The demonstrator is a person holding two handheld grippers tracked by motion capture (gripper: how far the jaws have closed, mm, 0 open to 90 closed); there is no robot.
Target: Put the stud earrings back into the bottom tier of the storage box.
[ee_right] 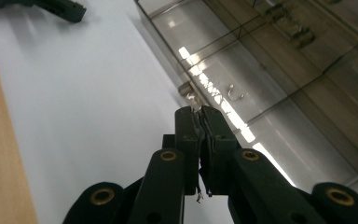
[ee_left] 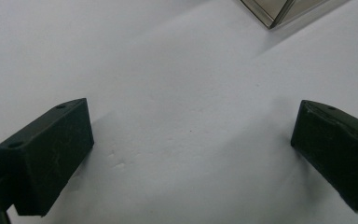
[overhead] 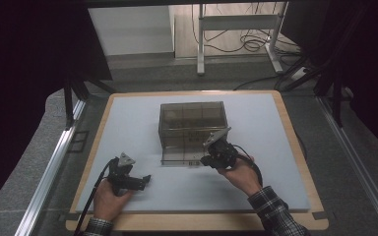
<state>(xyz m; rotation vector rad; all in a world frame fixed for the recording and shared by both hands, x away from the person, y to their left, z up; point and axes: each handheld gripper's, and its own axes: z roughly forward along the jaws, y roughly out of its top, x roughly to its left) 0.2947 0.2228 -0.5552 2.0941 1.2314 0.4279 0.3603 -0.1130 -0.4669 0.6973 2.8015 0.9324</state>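
Two grippers: right gripper (ee_right: 200, 109) pinched shut at box (overhead: 192, 129) front edge, left gripper (ee_left: 191, 140) wide.

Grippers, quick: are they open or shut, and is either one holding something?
Left gripper: open, holding nothing, over the white mat.
Right gripper: shut on a thin wire, beside the clear plastic box.

We see a glossy, smoky translucent plastic organiser box (overhead: 192, 129) on a smooth matt white mat (overhead: 142, 123), edged by a pale wooden tabletop (overhead: 295, 132). The gripper pads (ee_left: 46, 154) look matt black plastic, faintly scuffed.
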